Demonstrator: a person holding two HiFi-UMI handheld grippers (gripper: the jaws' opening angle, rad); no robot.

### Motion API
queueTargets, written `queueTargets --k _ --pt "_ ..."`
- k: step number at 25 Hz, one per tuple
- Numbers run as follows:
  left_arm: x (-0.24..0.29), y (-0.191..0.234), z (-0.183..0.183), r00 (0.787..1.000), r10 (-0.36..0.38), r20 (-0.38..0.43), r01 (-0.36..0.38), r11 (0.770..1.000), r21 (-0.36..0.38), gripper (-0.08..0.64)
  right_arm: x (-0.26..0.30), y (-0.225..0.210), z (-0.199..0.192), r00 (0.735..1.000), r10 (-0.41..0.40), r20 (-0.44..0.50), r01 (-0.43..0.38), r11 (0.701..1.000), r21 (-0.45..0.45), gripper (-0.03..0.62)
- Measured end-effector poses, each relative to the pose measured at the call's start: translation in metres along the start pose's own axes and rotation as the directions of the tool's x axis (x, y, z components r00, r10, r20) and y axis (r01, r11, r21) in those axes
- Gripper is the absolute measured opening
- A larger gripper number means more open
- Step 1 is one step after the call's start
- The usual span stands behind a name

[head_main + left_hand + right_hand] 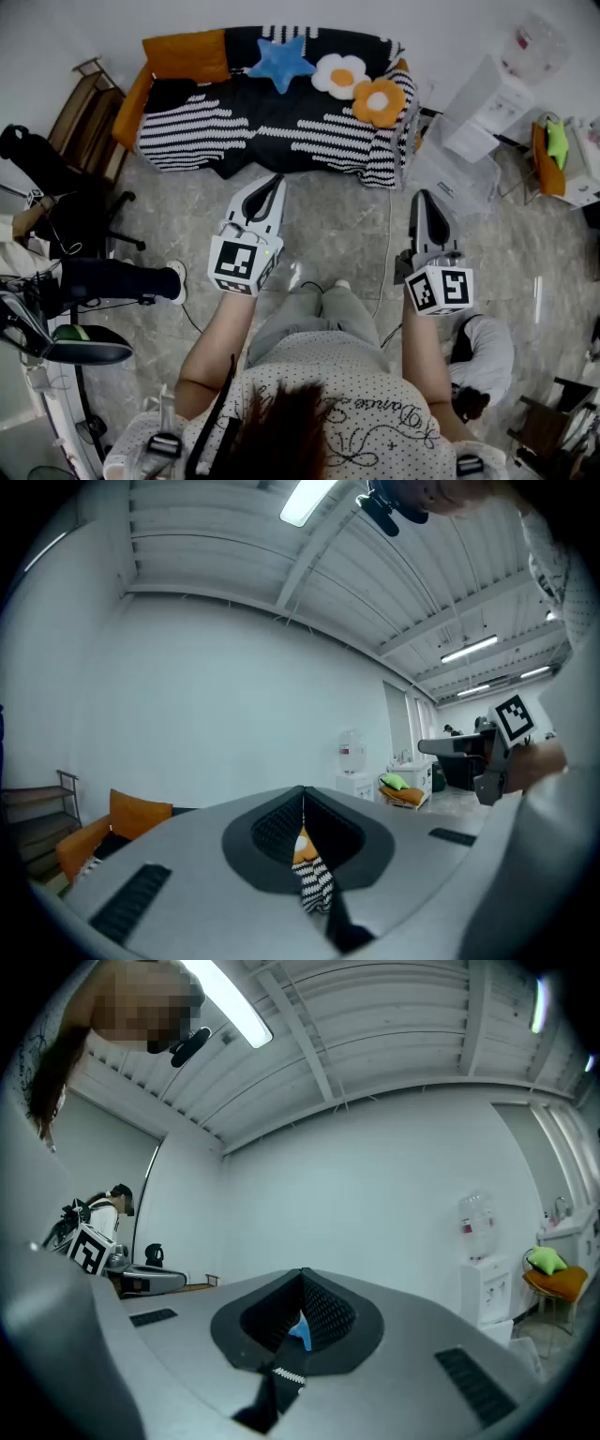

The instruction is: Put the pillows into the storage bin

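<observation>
Three pillows lie on the sofa's striped blanket point(281, 131): a blue star pillow point(281, 62), a white flower pillow point(339, 73) and an orange flower pillow point(379, 102). A clear storage bin point(466, 180) stands on the floor right of the sofa. My left gripper point(275, 179) and right gripper point(422, 195) are held level in front of the sofa, short of it, both shut and holding nothing. Past the left gripper's closed jaws point(303, 801) shows a sliver of orange pillow point(302, 846). A bit of the blue star point(300, 1333) shows past the right gripper's closed jaws point(302, 1277).
Orange cushions point(186, 54) sit at the sofa's left end, with a wooden rack point(82, 111) beside it. A black office chair point(56, 178) stands at the left. A water dispenser point(352, 754) and a chair with a green item point(555, 145) are on the right. A cable runs over the marble floor point(347, 234).
</observation>
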State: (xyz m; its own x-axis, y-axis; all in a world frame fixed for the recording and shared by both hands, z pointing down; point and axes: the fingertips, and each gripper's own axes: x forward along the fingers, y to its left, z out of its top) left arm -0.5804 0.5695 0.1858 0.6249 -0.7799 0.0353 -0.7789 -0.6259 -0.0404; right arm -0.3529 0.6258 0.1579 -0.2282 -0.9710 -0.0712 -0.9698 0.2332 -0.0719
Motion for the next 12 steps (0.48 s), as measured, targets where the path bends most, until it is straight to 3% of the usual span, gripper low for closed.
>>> queueTargets --k 12 --pt "0.005 0.023 -0.005 1.000 0.020 -0.023 -0.020 1.000 0.006 -0.002 0.020 0.014 -0.005 0.999 0.035 -0.001 -0.035 0.999 -0.014 0.011"
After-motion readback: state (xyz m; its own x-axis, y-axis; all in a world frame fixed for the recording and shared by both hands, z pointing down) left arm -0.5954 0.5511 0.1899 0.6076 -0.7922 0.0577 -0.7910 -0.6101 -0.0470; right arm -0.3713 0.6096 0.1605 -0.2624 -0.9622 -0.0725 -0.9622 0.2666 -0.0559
